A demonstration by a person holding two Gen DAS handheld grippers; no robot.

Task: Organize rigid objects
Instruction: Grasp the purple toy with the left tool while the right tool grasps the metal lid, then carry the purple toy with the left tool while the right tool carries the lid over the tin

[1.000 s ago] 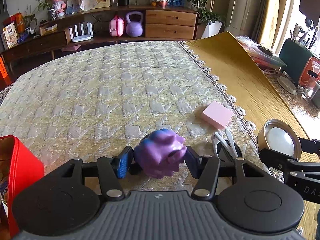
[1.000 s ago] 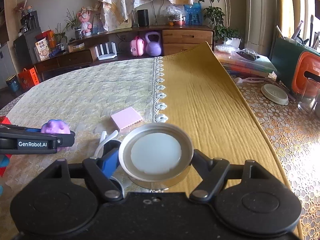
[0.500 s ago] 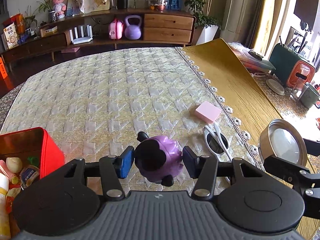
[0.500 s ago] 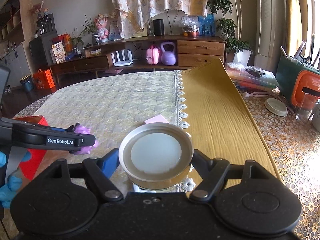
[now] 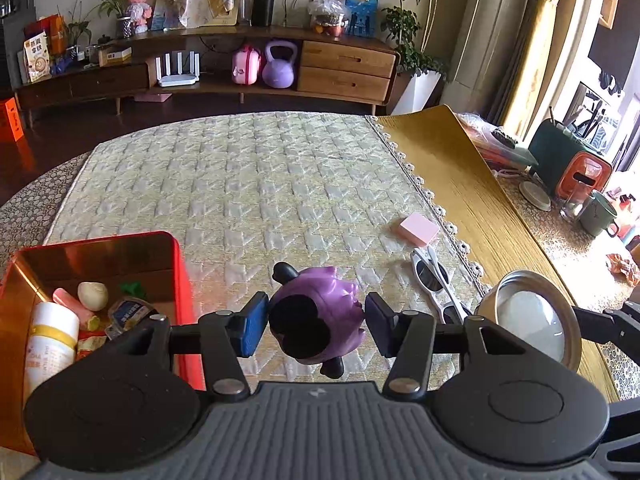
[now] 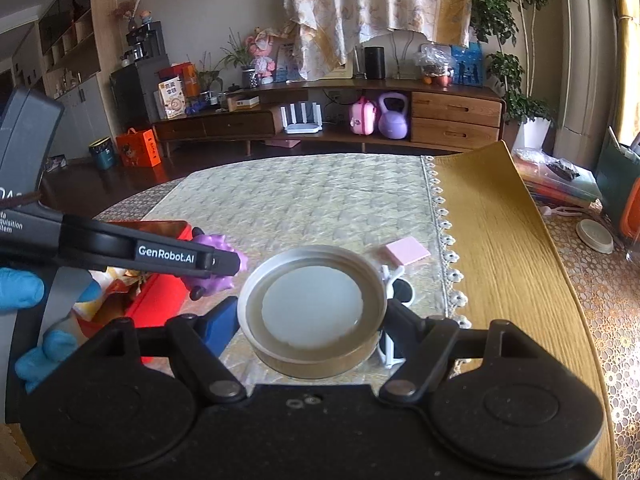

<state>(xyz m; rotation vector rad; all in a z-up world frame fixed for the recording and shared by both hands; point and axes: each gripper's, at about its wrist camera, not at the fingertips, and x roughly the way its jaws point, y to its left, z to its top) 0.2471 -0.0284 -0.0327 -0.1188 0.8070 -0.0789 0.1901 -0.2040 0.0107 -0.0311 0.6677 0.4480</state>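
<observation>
A purple toy figure [image 5: 328, 300] with dark feet hangs above the quilted cloth, and my left gripper [image 5: 316, 322] is shut on it between blue pads. It hovers just right of an open red tin [image 5: 176, 280] that holds a white bottle and several small items. My right gripper [image 6: 312, 320] is shut on a round metal lid [image 6: 312, 304] with a white inside, held off the table. In the right wrist view, the left gripper [image 6: 224, 262] and the toy [image 6: 218, 280] are at the left, beside the red tin [image 6: 160, 292].
White sunglasses [image 5: 434, 280] and a pink block [image 5: 416, 229] lie on the cloth near its lace edge. A yellow mat [image 5: 460, 184] runs along the right. A green mug [image 5: 598, 214], a round coaster and containers stand far right. A blue-gloved hand [image 6: 20, 288] holds the left gripper.
Both grippers have risen and drawn back with the toy and the lid still held. The red tin has come fully into view at the left. The toy now shows its dark underside.
</observation>
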